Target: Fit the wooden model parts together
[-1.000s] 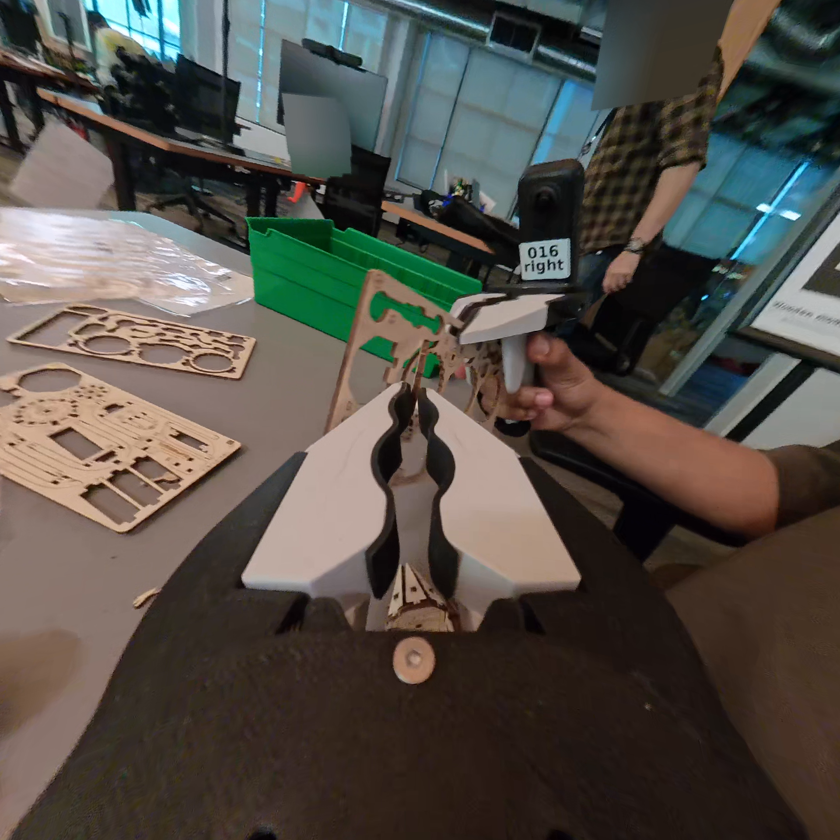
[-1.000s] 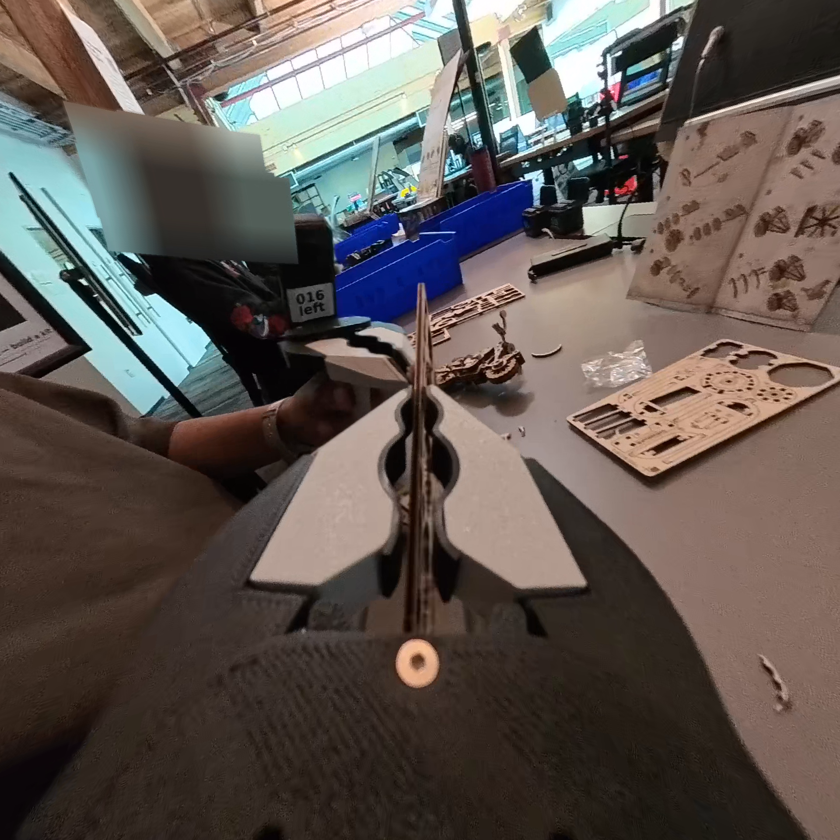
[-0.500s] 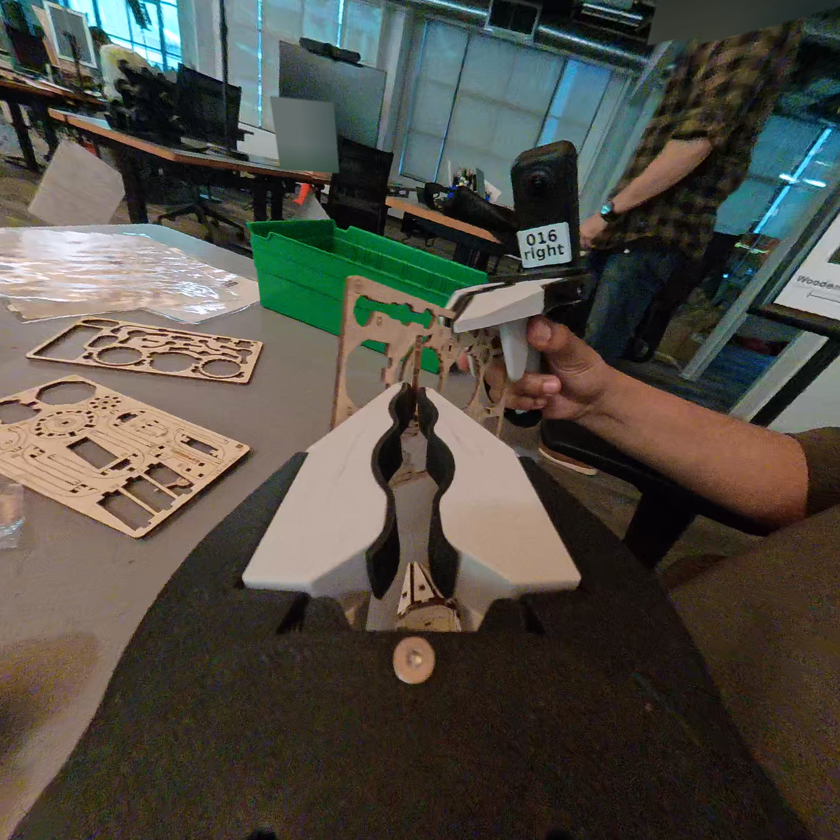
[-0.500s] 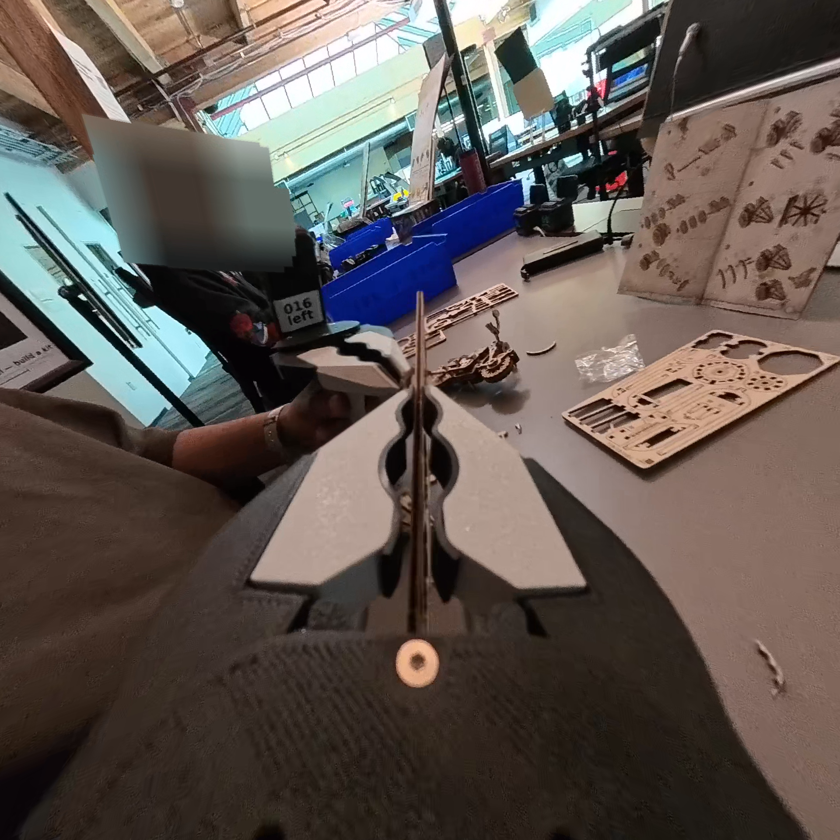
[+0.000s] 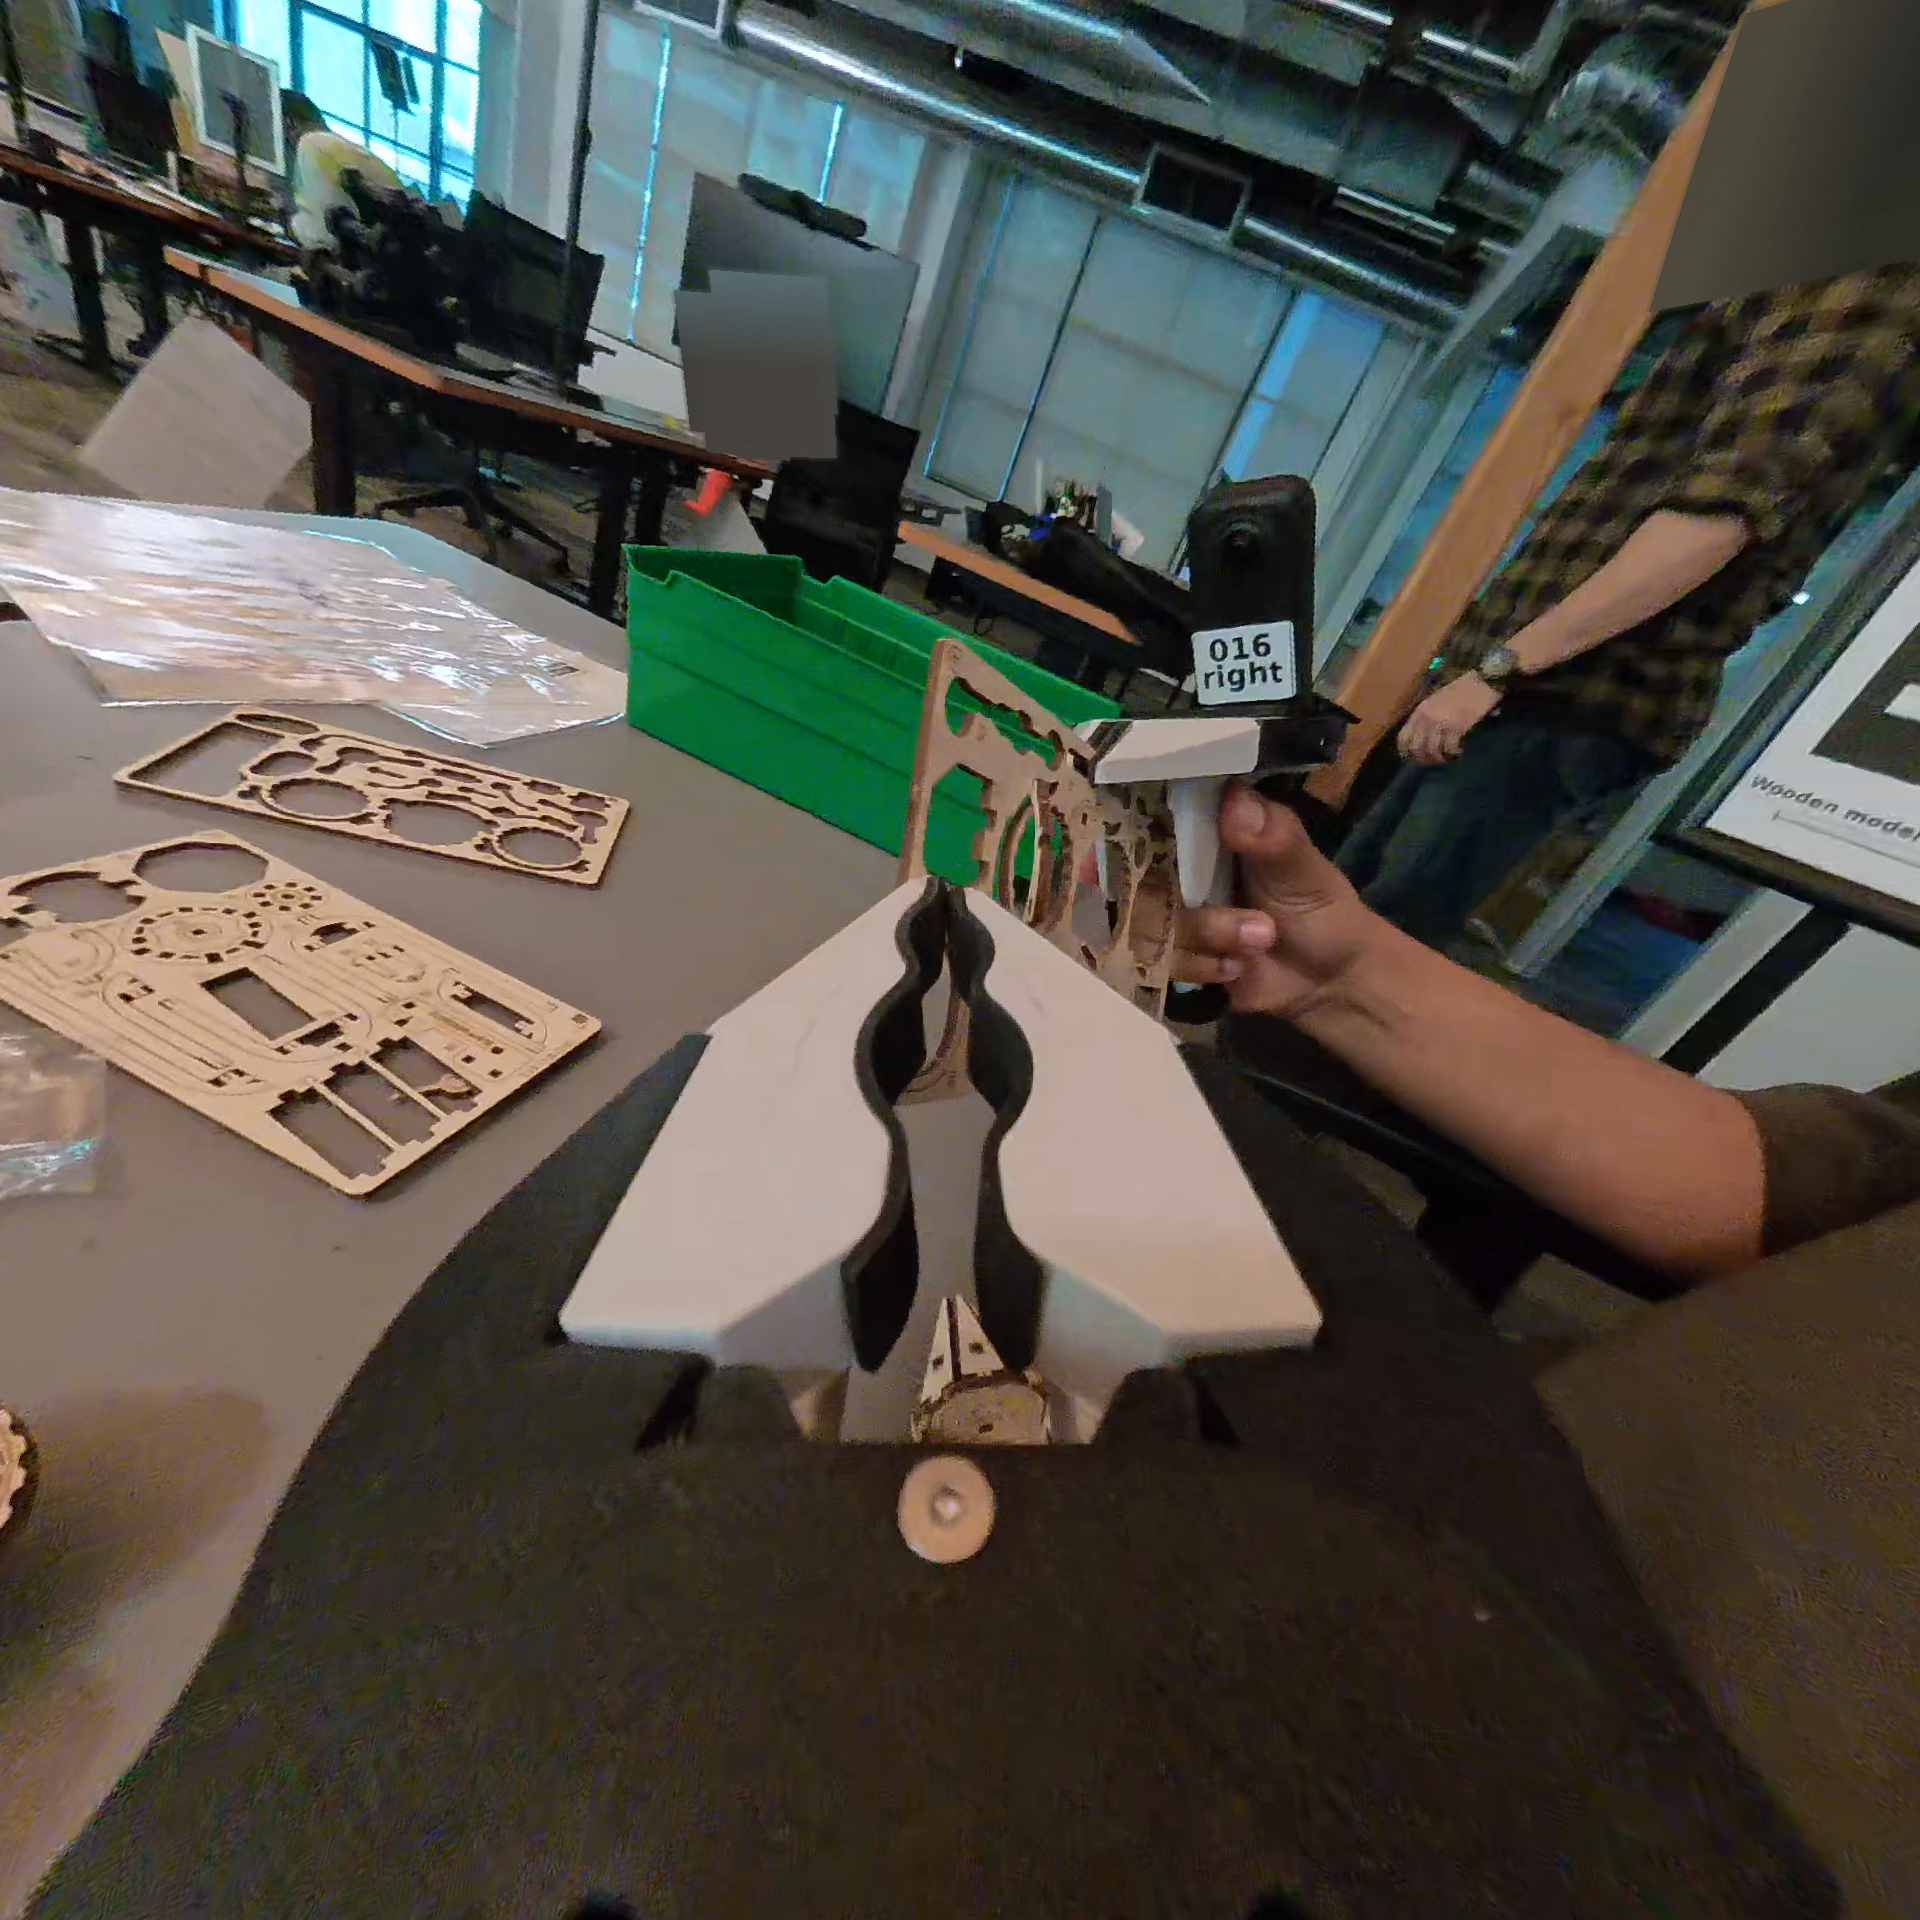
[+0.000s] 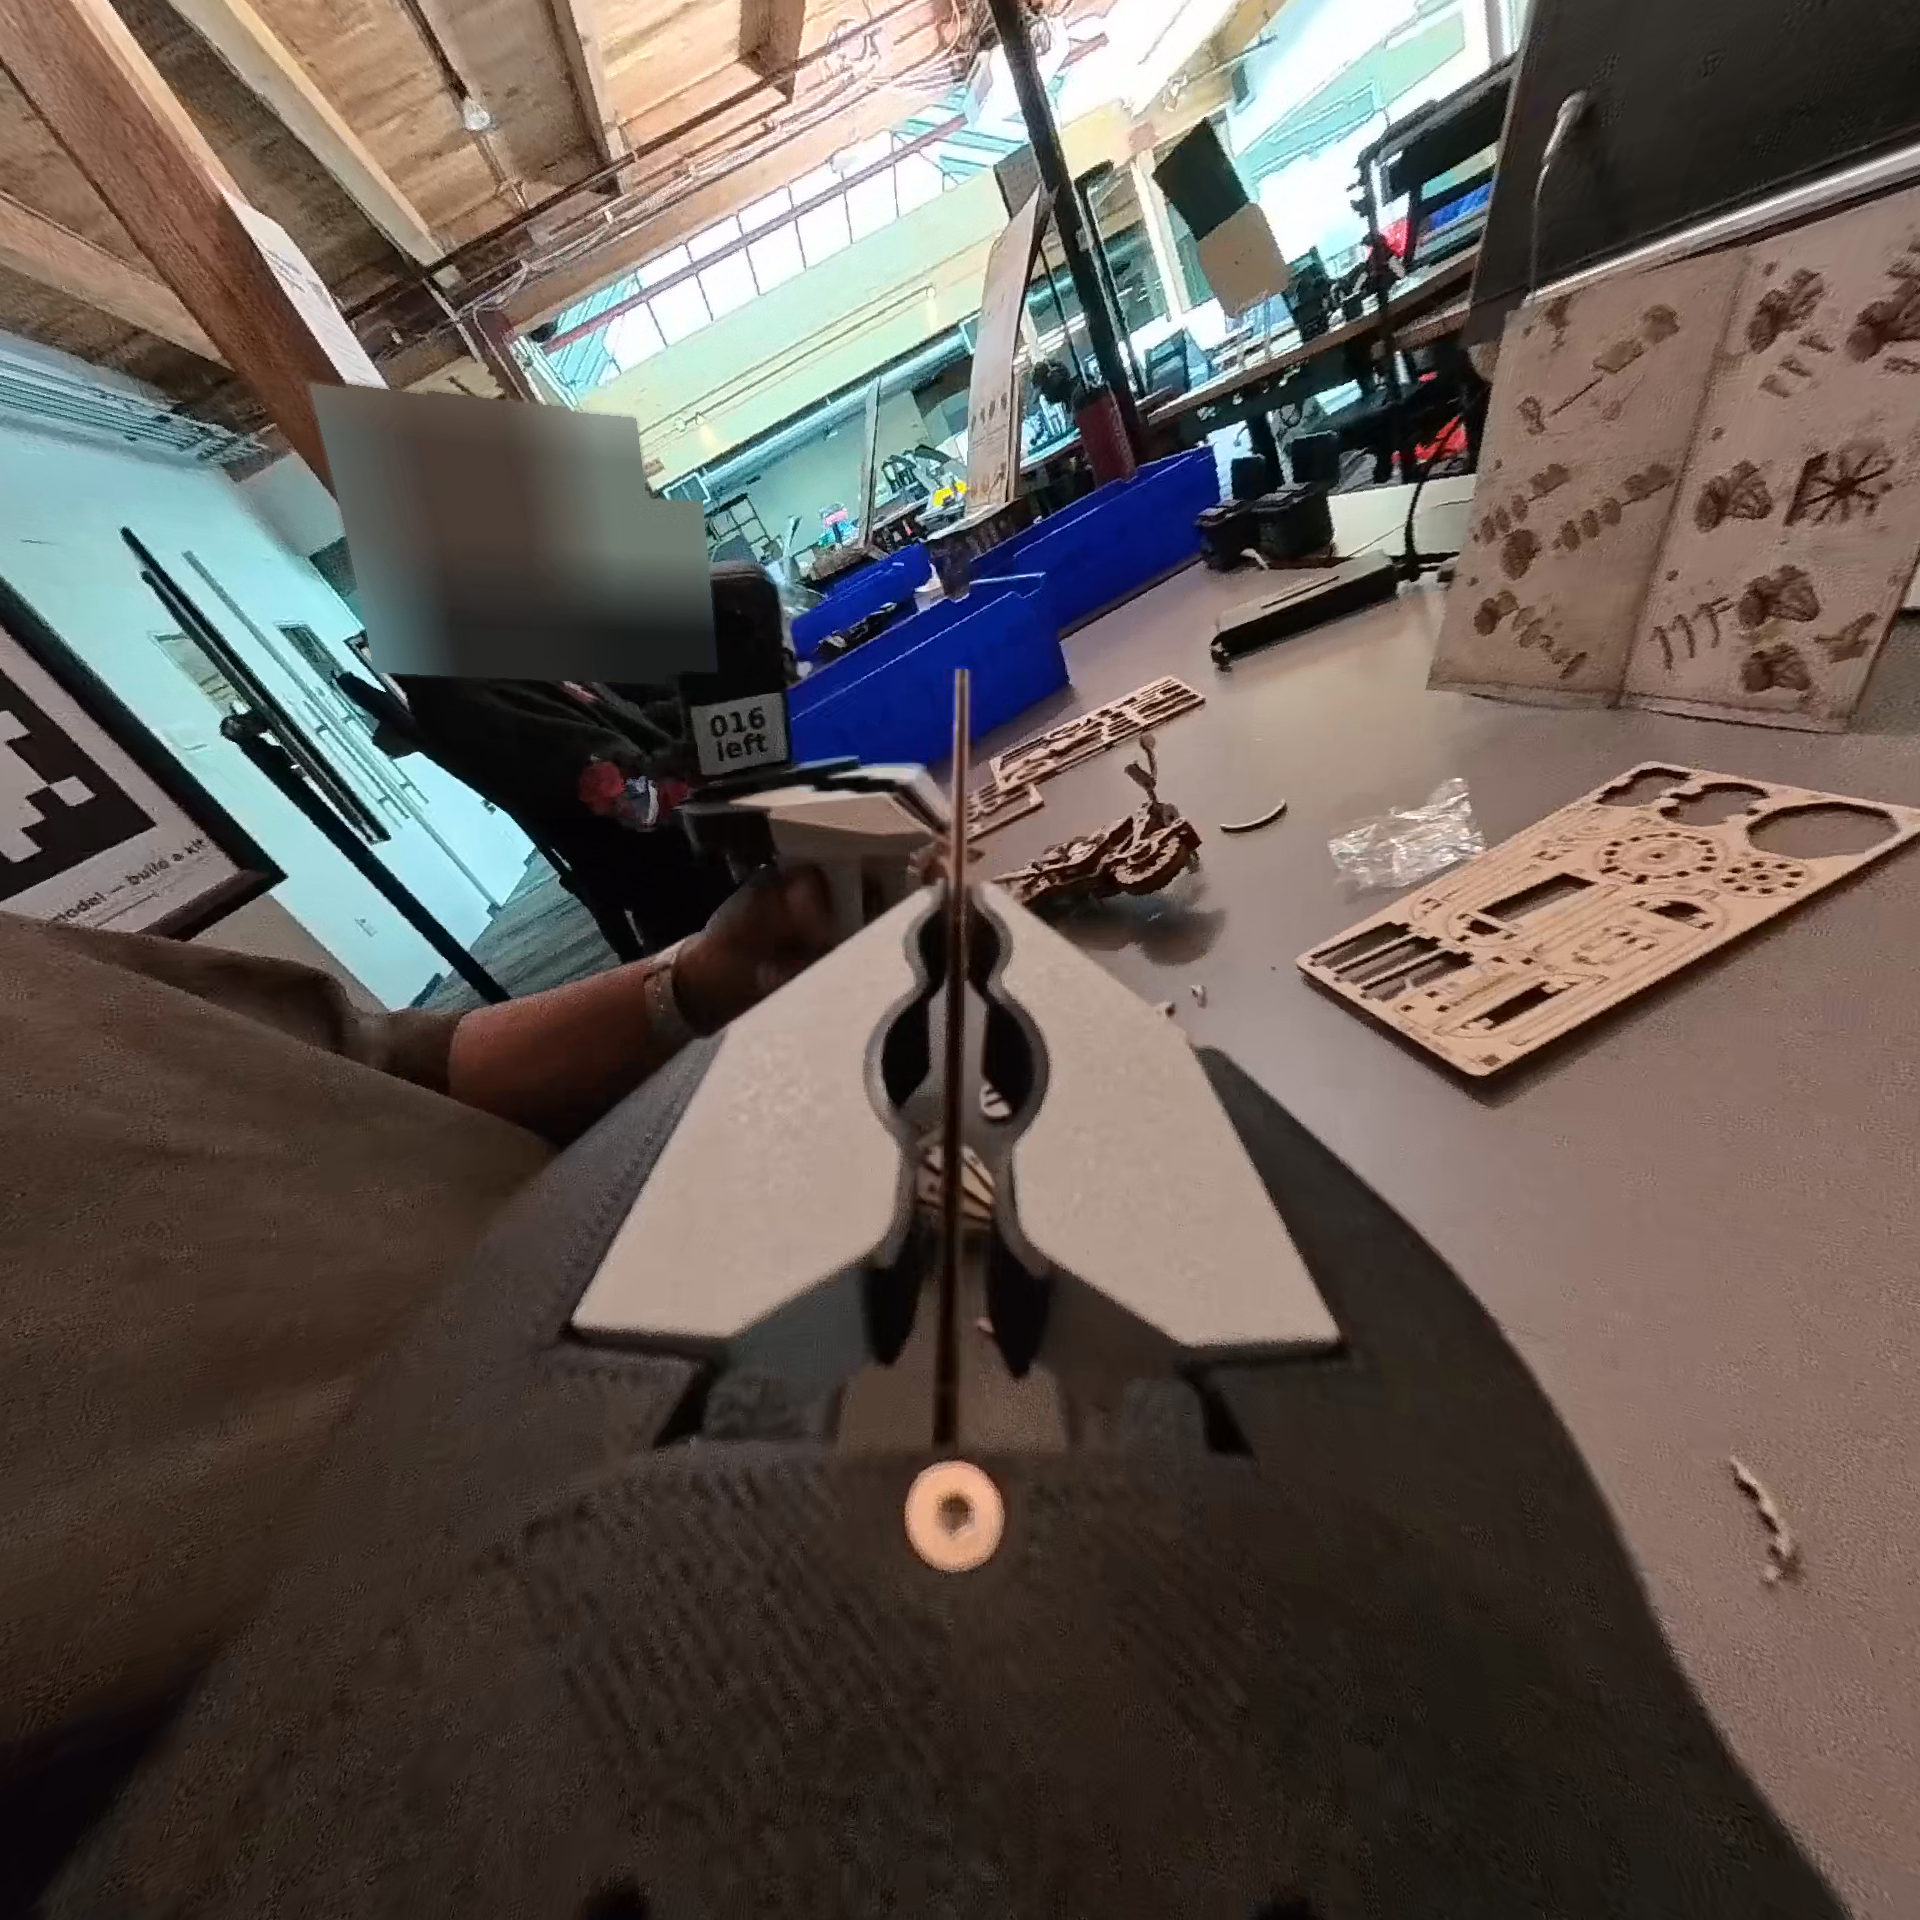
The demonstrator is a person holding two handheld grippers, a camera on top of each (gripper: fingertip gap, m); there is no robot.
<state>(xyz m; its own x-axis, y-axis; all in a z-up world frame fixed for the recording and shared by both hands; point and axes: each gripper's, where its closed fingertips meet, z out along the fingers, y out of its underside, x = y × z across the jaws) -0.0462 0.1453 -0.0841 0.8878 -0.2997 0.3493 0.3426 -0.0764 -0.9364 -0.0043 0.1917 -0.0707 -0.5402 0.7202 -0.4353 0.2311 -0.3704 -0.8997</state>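
My right gripper (image 6: 958, 904) is shut on a thin laser-cut wooden sheet (image 6: 957, 790), seen edge-on and held upright above the table edge. In the left wrist view that sheet (image 5: 982, 769) stands on end in the right gripper (image 5: 1091, 743). My left gripper (image 5: 945, 899) is shut, with its tips against the sheet's lower left part. It also shows in the right wrist view (image 6: 925, 802), touching the sheet from the left. A small wooden piece (image 5: 971, 1377) sits deep between the left fingers near their base.
On the grey table (image 5: 727, 966) lie two wooden part sheets (image 5: 281, 997) (image 5: 384, 790), clear plastic wrap (image 5: 260, 623) and a green bin (image 5: 790, 696). To the right are another sheet (image 6: 1621, 914), a part-built wooden model (image 6: 1112, 862), blue bins (image 6: 935, 675) and an instruction booklet (image 6: 1704, 499). A person (image 5: 1662, 540) stands behind. The left gripper's tips are roughly 7 cm from the right gripper's. The small wooden piece (image 5: 971, 1377) is about 12 cm from my left fingertips.
The right gripper and its sheet have shifted a little to the right in the left wrist view. Both grippers stay shut and close together.
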